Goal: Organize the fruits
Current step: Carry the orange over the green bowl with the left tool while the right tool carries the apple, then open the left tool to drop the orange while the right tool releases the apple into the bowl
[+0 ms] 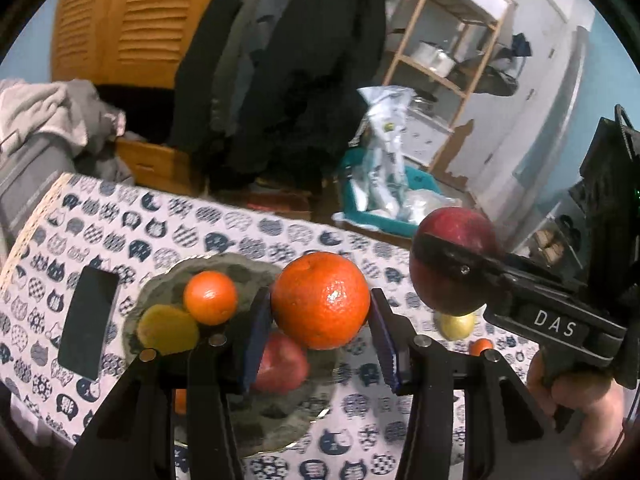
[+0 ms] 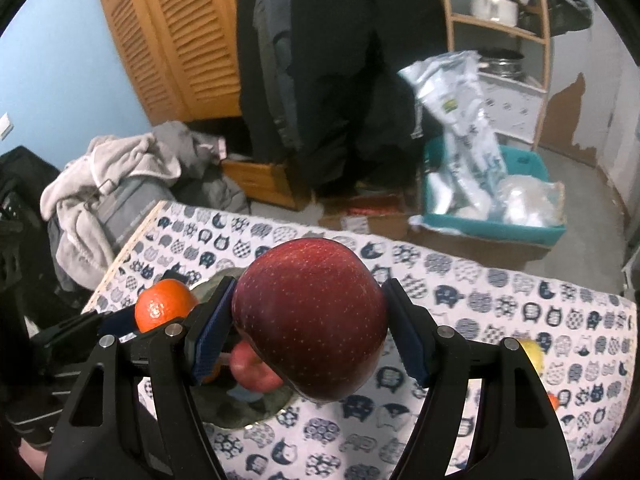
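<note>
The left gripper (image 1: 320, 316) squeezes a big orange (image 1: 320, 300) and the right gripper (image 2: 308, 332) squeezes a red apple (image 2: 310, 320) above the plate (image 1: 256, 432); dropping both together could bump them off.

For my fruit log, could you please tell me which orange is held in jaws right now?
The large orange, clamped by the left gripper above the plate; the smaller orange lies on it.

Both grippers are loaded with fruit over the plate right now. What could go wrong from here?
1. The left gripper with the large orange and the right gripper with the dark red apple hang close together; they may collide.
2. The plate already holds fruit; a dropped piece could knock the small orange off.
</note>
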A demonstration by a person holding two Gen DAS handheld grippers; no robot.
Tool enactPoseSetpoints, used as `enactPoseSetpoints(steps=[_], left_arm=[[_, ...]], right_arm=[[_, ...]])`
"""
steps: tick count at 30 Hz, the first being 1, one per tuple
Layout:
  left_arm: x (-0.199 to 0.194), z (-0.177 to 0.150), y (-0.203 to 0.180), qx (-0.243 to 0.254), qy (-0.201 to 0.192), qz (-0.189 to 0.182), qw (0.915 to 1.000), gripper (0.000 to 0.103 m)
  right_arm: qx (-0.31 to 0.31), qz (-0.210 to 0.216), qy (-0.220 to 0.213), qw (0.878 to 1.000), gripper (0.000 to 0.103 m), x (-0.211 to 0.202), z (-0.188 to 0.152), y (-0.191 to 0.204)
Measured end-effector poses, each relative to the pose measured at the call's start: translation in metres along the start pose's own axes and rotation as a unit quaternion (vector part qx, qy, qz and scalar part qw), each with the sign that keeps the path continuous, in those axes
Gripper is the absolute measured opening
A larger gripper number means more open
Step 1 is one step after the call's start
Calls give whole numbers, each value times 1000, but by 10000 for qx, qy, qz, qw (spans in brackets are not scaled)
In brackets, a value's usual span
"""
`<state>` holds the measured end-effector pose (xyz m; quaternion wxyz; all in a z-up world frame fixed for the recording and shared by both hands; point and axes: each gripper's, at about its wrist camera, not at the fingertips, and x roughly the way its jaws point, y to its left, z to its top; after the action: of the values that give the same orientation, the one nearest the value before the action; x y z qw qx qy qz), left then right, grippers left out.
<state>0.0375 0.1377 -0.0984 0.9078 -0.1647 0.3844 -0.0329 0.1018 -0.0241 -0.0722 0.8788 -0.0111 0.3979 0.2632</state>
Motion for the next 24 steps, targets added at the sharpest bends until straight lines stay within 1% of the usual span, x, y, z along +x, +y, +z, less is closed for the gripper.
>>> enactPoseSetpoints(steps=[9,14,17,20,24], left_arm=[[20,-11,41,-262,266,390,9985,49],[34,-18,62,-434,476,525,9965,49],[42,-22,69,-499,591,611,9951,49],[50,-26,76,-602,710,609,9938,49],[59,-30,80,-621,842,668,9923,49]], right_arm=[[-13,245,482,9985,73,56,-5,22],[-59,310,742,9967,73,85,-9,32],[-10,345,922,9951,73,103,-13,32],[109,409,1110,9929,73,121,-17,28],[210,480,1281,9904,73,136,-21,25]])
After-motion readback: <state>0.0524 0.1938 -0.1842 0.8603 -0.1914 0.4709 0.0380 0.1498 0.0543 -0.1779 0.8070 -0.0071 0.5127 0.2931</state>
